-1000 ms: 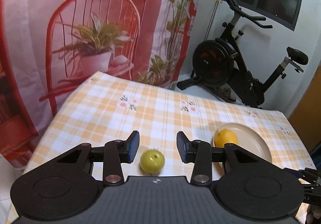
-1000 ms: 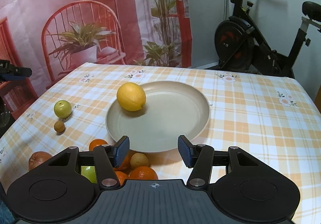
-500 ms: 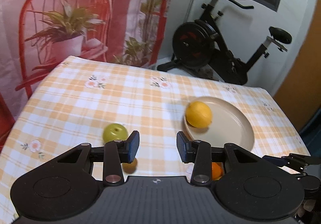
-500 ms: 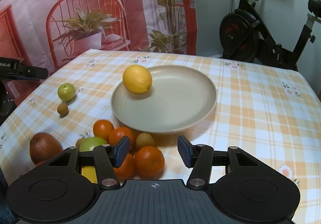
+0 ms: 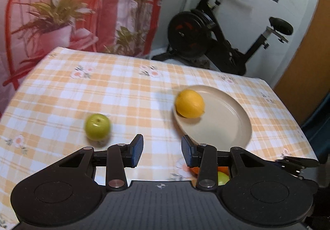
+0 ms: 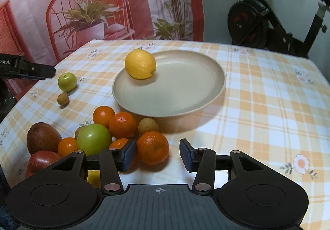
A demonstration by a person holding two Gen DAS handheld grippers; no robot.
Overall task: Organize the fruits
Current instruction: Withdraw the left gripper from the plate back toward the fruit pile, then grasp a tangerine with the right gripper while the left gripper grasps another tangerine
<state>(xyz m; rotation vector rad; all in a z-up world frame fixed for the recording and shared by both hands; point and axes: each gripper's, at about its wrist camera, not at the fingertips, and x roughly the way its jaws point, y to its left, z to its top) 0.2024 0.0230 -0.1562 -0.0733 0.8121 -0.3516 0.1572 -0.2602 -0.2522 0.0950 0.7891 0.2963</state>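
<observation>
A beige plate (image 6: 185,104) holds one yellow lemon (image 6: 140,64); both show in the left wrist view too, plate (image 5: 226,126) and lemon (image 5: 189,103). A small green apple (image 5: 97,126) lies left of the plate, also seen in the right wrist view (image 6: 67,81). A pile of oranges (image 6: 152,147), a large green apple (image 6: 93,138), a brown pear (image 6: 42,137) and a red fruit (image 6: 41,161) lies before the plate. My left gripper (image 5: 162,151) is open and empty, right of the small green apple. My right gripper (image 6: 157,156) is open, an orange between its fingers.
The table has an orange checked cloth (image 6: 268,106). A small brown fruit (image 6: 63,99) lies near the small green apple. An exercise bike (image 5: 216,40) and a printed backdrop (image 5: 61,13) stand behind the table. The left gripper's side shows at the left edge (image 6: 26,69).
The left gripper swung right, away from the small green apple, which is now to its left. The right gripper drew back from the plate, bringing the fruit pile into view.
</observation>
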